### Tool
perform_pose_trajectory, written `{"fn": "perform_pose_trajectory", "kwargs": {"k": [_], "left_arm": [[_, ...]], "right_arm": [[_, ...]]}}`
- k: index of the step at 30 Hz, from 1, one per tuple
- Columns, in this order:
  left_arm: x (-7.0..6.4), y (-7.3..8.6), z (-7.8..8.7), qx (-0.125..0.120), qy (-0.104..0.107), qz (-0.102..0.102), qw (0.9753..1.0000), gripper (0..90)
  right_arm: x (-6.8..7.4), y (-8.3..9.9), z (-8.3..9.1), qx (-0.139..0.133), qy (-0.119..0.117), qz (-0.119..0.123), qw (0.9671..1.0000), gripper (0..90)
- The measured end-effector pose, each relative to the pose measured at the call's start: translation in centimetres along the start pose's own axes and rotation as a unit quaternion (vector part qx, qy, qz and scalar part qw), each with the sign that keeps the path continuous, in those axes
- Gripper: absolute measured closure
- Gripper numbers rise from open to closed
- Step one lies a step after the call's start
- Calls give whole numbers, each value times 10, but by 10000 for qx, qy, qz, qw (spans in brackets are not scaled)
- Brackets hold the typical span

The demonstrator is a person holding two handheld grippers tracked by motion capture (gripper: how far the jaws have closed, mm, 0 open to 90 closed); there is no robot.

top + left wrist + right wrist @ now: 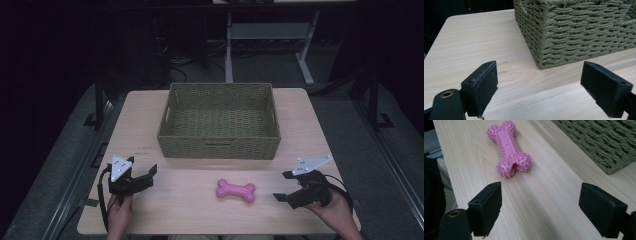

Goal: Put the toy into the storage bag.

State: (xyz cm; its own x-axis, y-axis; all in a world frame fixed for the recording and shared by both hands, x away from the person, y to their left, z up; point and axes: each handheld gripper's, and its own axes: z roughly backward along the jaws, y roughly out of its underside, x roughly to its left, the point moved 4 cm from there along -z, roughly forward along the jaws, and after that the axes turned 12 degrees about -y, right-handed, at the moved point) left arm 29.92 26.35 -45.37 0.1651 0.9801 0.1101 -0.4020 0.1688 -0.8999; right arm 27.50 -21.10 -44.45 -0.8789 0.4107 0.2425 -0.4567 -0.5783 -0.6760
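Bone toy (235, 190): looks like light, soft nubbed rubber, grippy. Pinch across narrow waist. Right gripper (291, 185) wide open, empty, nearest; left gripper (141, 175) likewise open, empty.

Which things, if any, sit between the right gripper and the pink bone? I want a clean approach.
Nothing visible does. The right gripper is open and faces the bone, with bare table between them. The basket stands farther back, off that line.
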Motion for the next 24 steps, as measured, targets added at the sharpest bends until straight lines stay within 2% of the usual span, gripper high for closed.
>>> {"fn": "perform_pose_trajectory", "kwargs": {"k": [10, 15, 24], "left_arm": [[1, 1, 0, 35, -37, 11, 10000, 137], [2, 1, 0, 21, -28, 30, 10000, 137], [5, 1, 1, 13, -44, 74, 10000, 137]], "right_arm": [[2, -12, -10, 258, -164, 181, 9994, 183], [2, -17, -16, 351, -240, 186, 9989, 182], [7, -29, -33, 641, -438, 420, 9961, 183]]}}
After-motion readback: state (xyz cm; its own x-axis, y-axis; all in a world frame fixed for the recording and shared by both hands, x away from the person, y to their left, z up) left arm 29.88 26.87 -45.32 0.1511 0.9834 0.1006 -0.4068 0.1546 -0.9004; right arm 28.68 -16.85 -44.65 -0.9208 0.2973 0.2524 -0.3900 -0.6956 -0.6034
